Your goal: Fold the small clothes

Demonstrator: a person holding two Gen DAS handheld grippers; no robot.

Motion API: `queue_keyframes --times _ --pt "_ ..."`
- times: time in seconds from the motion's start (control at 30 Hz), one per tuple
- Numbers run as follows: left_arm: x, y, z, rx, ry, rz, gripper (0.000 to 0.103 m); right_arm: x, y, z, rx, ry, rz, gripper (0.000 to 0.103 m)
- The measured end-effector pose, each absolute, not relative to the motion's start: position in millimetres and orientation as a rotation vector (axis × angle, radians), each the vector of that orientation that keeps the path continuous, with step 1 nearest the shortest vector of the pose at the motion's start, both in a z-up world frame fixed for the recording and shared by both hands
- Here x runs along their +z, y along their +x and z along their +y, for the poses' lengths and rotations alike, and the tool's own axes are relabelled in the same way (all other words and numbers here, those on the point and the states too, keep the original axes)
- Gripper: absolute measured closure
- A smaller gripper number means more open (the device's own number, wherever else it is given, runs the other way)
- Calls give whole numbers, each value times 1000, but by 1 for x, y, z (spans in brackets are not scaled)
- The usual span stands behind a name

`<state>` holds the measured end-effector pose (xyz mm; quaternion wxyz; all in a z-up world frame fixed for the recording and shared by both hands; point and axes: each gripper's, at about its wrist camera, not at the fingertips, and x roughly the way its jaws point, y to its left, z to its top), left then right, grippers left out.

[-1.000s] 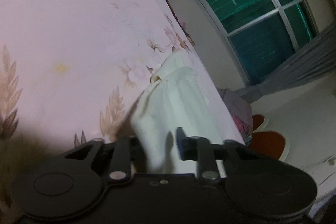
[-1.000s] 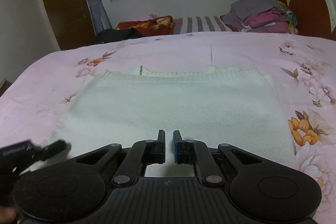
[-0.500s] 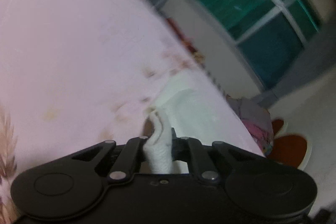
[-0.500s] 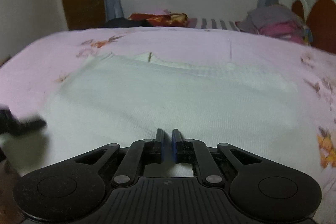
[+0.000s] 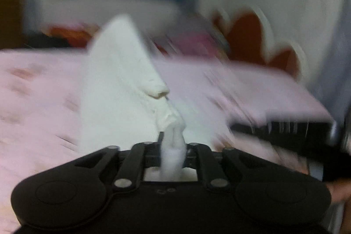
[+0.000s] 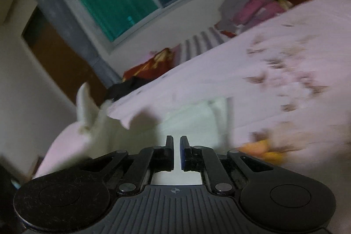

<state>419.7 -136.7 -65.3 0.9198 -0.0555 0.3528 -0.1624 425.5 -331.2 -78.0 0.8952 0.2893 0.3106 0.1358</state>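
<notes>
Over the pink bed [image 5: 252,84], the left gripper [image 5: 173,142] pinches the white garment [image 5: 122,84], seemingly trailing away ahead; the right gripper [image 6: 176,146], clenched empty, sits beside it.

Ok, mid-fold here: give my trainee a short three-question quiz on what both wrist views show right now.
1. True or false: the left hand-held gripper pinches a bunch of the white knit garment.
2. What lies between the fingers of the right hand-held gripper? A) white cloth B) nothing C) the bedsheet
3. What colour is the floral bedsheet under the garment?

Key:
1. True; the cloth rises from the pinch to a peak.
2. B; the jaws stand nearly shut with a bare slit.
3. Pink.
</notes>
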Motion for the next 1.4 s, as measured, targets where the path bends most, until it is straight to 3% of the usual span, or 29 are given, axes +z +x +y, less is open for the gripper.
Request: queue_keyframes --times 0.07,0.1,0.13,0.17,0.2,0.23,0.27,0.3,0.33,0.5,0.63,0.7,1.27,1.33,1.4 --pt "-81 425 -170 -431 -83 832 52 -77 421 -358 281 626 651 96" --pt "-81 422 -177 -457 -89 840 53 -78 420 -367 285 655 660 90" --pt "-78 420 -173 -470 -121 819 56 -81 419 -377 275 687 677 75" --pt "-72 418 -163 -464 -166 798 56 -79 418 -385 260 695 683 33" --pt "-66 418 -146 -434 -212 774 57 -77 414 -389 266 689 660 27" --pt "-62 417 -130 -396 -243 746 57 -74 411 -392 304 687 643 28" --pt "-59 419 -112 -343 -264 719 57 -73 410 -392 337 696 651 40" --pt "-56 423 -94 -286 -269 700 57 -72 412 -388 370 706 664 61" --pt "-56 427 -77 -239 -268 695 57 -73 414 -385 398 706 684 66" --pt "-75 452 -25 -136 -307 745 59 -87 430 -344 480 668 762 66" --pt "-96 463 -25 -158 -303 821 68 -103 449 -325 453 638 824 66" --pt "-104 462 -28 -160 -288 845 67 -107 452 -321 438 608 833 66" --pt "-92 480 -17 -283 -188 786 74 -119 478 -289 386 507 864 66" --pt "-97 488 -24 -312 -143 812 74 -118 478 -286 383 486 866 84" --pt "-100 491 -31 -326 -128 820 74 -118 478 -285 377 482 866 89"
